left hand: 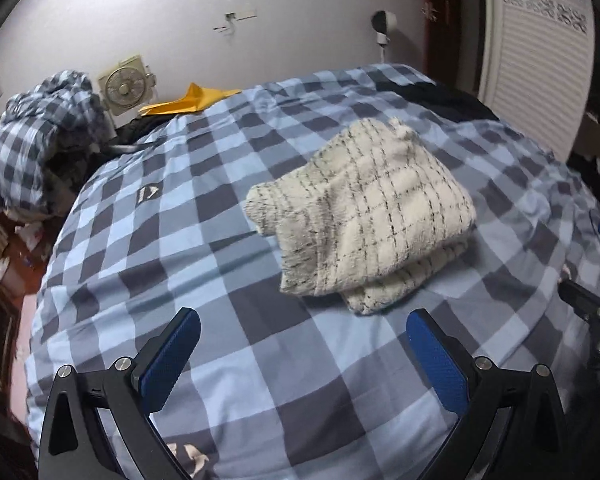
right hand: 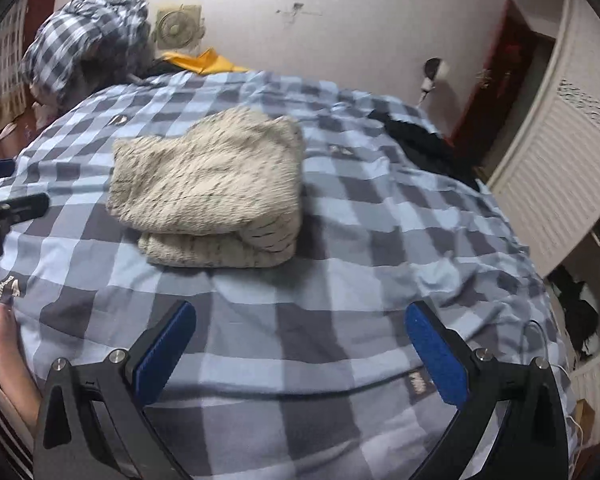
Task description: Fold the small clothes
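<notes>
1. Left tongs [left hand: 303, 338] are sitting wide apart, holding nothing, hovering over the bed [left hand: 228, 264] just short of the garment.
2. Right tongs [right hand: 300, 332] are also gaping wide and empty, hovering over the bedcover near the garment's front edge.
3. Garment [left hand: 364, 216] is lying mid-bed, cream knit with a dark grid, already doubled over: upper layer is resting on a lower one, fold edge facing the tongs.
4. Judgement: folding is looking done or nearly done; both tongs are clear of the cloth, so this is reading as the release stage.
5. Next move is probably calling for either a final tidy of the loose left flap, or fetching another piece; any regrasp needs a pinch at a corner through both layers.
6. Count: one folded garment, two tongs, one bed.
7. Far side: one checked bundle [left hand: 40, 140], one fan [left hand: 122, 90], one yellow item [left hand: 192, 100], and dark clothing [left hand: 440, 98] are lying beyond; whether that one needs folding, cannot tell.
</notes>
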